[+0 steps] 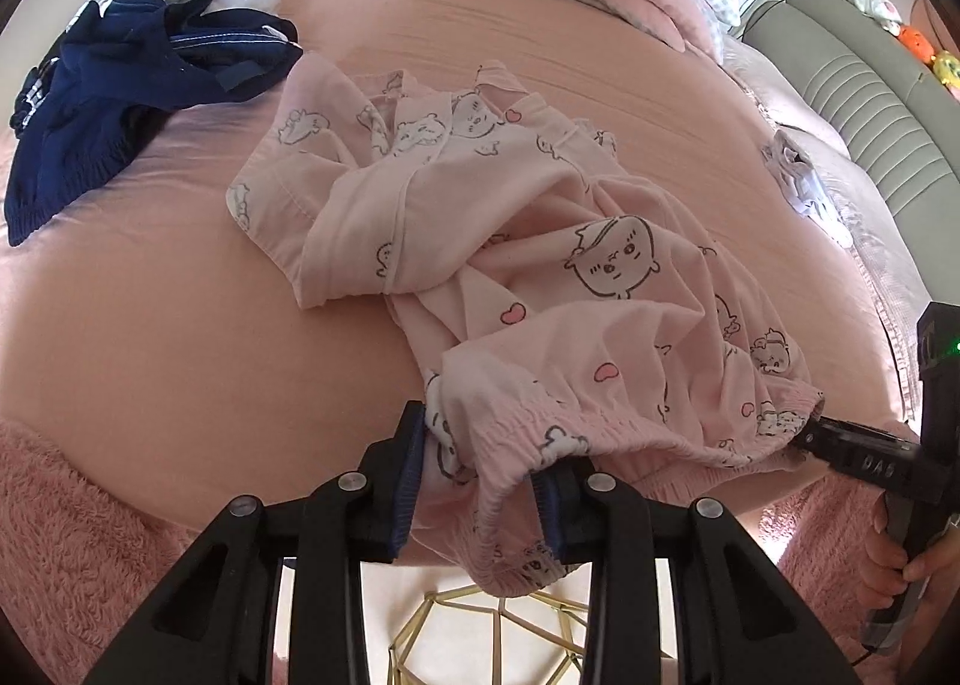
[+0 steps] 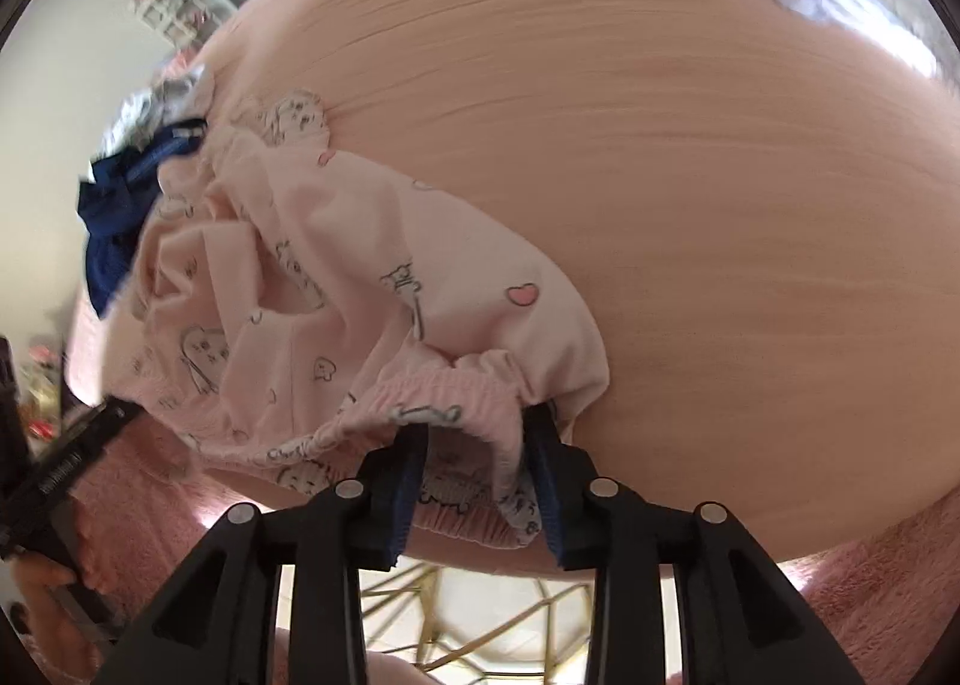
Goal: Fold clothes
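Pyjama trousers (image 1: 600, 289), pink cartoon print: waistband stretched between my left gripper (image 1: 480, 481) and right gripper (image 2: 477, 481), both pinching it; legs trailed away ahead, crumpled.

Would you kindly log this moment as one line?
left gripper: fabric between fingers | right gripper: same | pink pajama pants: waistband at bed edge, unfolded
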A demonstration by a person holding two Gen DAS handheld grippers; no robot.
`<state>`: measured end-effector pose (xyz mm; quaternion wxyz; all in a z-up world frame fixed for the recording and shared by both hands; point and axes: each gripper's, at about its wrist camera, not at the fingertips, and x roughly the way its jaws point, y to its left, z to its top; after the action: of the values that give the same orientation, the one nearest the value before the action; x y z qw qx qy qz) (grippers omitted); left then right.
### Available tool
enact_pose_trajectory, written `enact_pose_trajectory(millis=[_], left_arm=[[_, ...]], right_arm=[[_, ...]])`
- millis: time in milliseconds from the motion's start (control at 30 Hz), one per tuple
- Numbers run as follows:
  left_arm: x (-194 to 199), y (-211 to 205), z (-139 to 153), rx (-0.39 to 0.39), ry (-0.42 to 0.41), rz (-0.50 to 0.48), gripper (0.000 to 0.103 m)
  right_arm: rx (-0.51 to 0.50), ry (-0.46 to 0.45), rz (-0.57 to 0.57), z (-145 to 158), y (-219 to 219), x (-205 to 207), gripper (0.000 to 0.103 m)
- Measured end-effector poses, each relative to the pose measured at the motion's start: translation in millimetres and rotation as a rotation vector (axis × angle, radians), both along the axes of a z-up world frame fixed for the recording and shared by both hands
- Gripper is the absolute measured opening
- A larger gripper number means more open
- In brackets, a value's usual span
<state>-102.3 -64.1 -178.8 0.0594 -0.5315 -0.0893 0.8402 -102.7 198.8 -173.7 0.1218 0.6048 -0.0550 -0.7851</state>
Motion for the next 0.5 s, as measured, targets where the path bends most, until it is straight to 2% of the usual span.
enact_pose_trajectory(millis=[33, 67, 100, 133, 233, 400, 500], left_arm=[[2, 2, 2, -0.006, 0.008, -0.005, 0.009], [4, 2, 4, -0.011, 0.015, -0.004, 0.004], [3, -1, 10, -0.010, 0.033, 0.006, 0.004], [4, -3, 19, -0.009, 0.063, 0.013, 0.004], [7, -7, 62, -0.004, 0.180, 0.002, 0.004], [-3, 3, 158, 0.010, 0.397, -0.113, 0.004], [-8, 9, 220, 0.023, 0.516, -0.167, 0.004]], right_arm=[[0.052, 0.021, 0.020, -1, -8, 1, 0.030], [0.079, 0.041, 0.026, 0, -12, 3, 0.024], [0.099, 0.060, 0.029, 2, -15, 3, 0.019], [0.106, 0.072, 0.014, 4, -13, 3, 0.006], [0.134, 0.150, -0.058, 27, 3, -4, 0.004], [0.155, 0.403, -0.088, 126, 8, -27, 0.003], [0.115, 0.562, -0.098, 200, 13, -38, 0.003]])
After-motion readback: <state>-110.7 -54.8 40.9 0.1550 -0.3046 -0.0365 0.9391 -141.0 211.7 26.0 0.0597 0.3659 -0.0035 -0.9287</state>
